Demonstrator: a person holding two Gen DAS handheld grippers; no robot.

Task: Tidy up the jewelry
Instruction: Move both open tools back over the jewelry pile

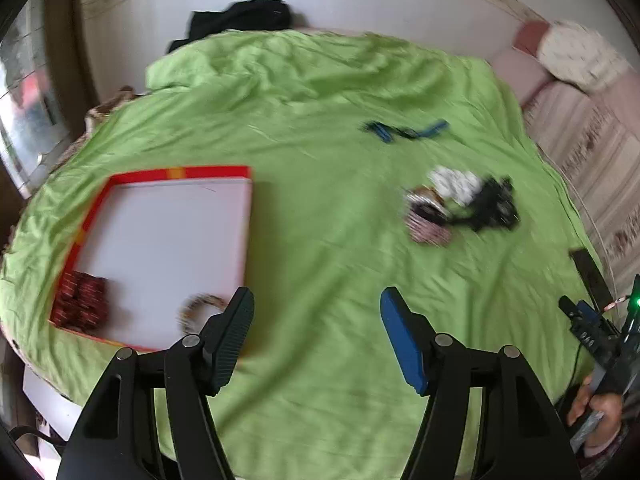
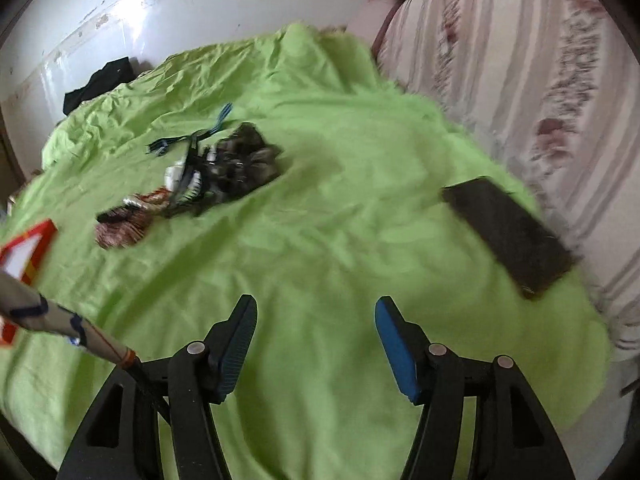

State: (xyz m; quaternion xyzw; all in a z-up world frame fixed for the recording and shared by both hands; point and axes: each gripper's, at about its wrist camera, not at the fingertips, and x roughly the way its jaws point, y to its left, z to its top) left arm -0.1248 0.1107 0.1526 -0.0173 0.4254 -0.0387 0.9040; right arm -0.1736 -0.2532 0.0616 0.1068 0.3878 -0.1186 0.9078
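A shallow red-rimmed tray with a white floor lies on the green bedspread at the left. In it sit a dark red beaded piece and a pale ring-shaped bracelet. A heap of jewelry lies further right: white beads, black pieces, a striped bangle. The same jewelry heap shows in the right wrist view, with the tray corner at the left edge. My left gripper hangs open over bare cloth beside the tray. My right gripper is open too, nothing between its fingers.
A blue and black strap lies beyond the heap. A dark flat phone-like slab rests near the bed's right edge, by a striped pink sofa. Black clothing sits at the far wall. A person's hand holds the other gripper.
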